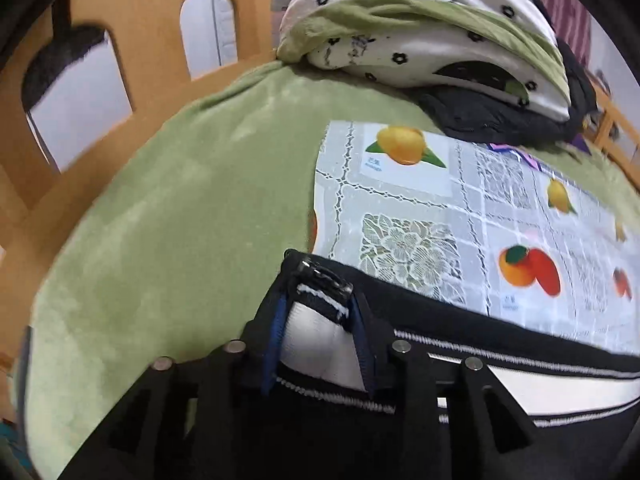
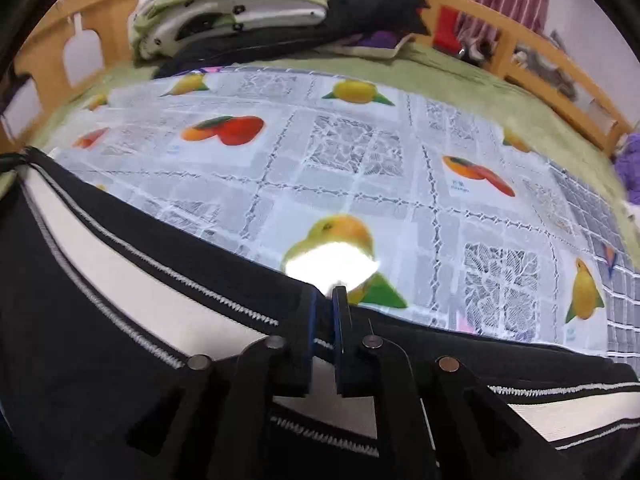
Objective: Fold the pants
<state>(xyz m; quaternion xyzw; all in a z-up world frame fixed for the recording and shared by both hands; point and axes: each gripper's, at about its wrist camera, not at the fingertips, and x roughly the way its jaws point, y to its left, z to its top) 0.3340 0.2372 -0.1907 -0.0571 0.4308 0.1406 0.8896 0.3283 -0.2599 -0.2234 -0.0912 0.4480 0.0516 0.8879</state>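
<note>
Both grippers, left gripper [image 1: 320,300] and right gripper [image 2: 325,308], pinch the pants [image 2: 100,340] edge at lower frame; folding looks barely begun.

fruit-print cloth [image 2: 360,168] bare ahead, folded bedding pile [image 2: 232,8] blocking far edge

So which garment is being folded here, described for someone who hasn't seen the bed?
On the green blanket lies a fruit-printed plastic cloth. Along its near edge lie the pants, pinched by both grippers. Unlike the plain dark clothes piled by the headboard, these are black with a white side stripe edged in zigzag stitching.
</note>
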